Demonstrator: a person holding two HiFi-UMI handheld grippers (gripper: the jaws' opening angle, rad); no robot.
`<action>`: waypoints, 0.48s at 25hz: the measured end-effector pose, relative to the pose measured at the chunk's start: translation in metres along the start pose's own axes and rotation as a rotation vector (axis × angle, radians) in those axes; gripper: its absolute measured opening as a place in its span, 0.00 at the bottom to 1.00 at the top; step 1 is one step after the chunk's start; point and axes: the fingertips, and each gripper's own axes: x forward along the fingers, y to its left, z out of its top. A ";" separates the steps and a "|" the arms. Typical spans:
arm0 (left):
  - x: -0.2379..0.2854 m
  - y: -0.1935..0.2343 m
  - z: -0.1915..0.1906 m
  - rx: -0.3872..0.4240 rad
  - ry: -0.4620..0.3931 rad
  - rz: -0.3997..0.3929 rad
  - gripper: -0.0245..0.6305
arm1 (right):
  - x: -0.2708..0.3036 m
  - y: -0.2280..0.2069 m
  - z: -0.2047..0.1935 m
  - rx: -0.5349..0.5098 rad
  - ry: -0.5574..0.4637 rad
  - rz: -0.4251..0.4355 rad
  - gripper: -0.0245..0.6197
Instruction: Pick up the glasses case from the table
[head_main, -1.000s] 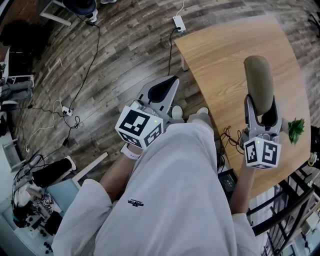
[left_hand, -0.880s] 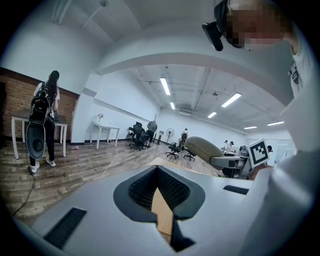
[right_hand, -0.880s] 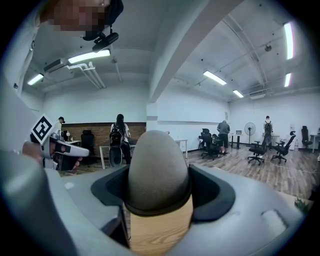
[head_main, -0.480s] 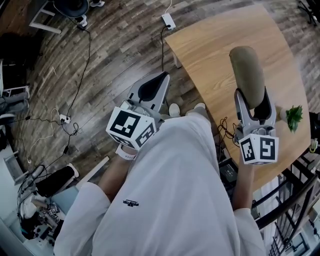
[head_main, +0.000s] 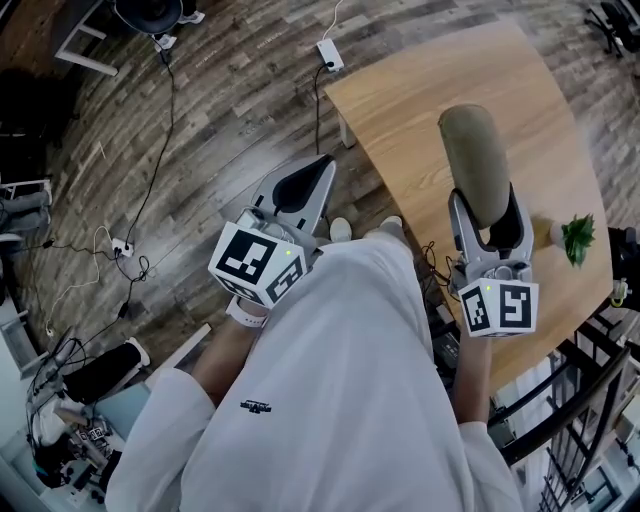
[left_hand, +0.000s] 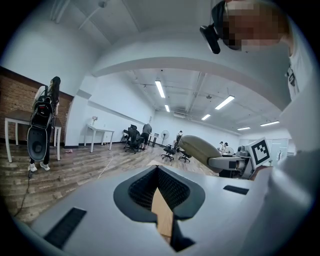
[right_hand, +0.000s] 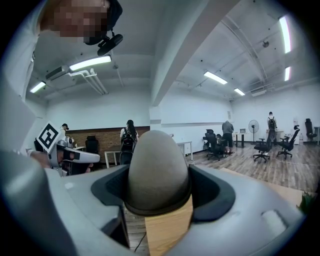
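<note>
The glasses case (head_main: 478, 165) is an olive-grey oblong shell. My right gripper (head_main: 486, 205) is shut on its near end, and the case juts forward over the wooden table (head_main: 420, 90). In the right gripper view the case (right_hand: 157, 170) fills the space between the dark pads of the right gripper (right_hand: 158, 197). The left gripper view shows the case (left_hand: 200, 147) held off the tabletop. My left gripper (head_main: 322, 166) hangs over the floor left of the table. Its tips meet in the left gripper view (left_hand: 158, 172) with nothing held.
A small green plant (head_main: 577, 238) stands on the table's right edge, close to the right gripper. A power strip (head_main: 328, 55) and cables (head_main: 150, 170) lie on the wood floor. Black metal bars (head_main: 560, 410) run below the table's near edge. Office chairs and people are far off.
The right gripper has carried the case a little leftward in the head view, still gripping it. The left gripper has stayed almost where it was, shut.
</note>
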 end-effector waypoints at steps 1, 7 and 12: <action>0.000 -0.001 0.000 -0.003 -0.002 0.000 0.04 | -0.002 -0.001 0.001 0.002 0.001 0.002 0.61; -0.003 -0.009 -0.002 -0.011 -0.008 0.002 0.04 | -0.014 -0.007 0.002 0.021 -0.002 -0.001 0.61; -0.003 -0.017 -0.005 -0.009 -0.005 -0.006 0.04 | -0.021 -0.010 0.000 0.045 -0.007 -0.004 0.61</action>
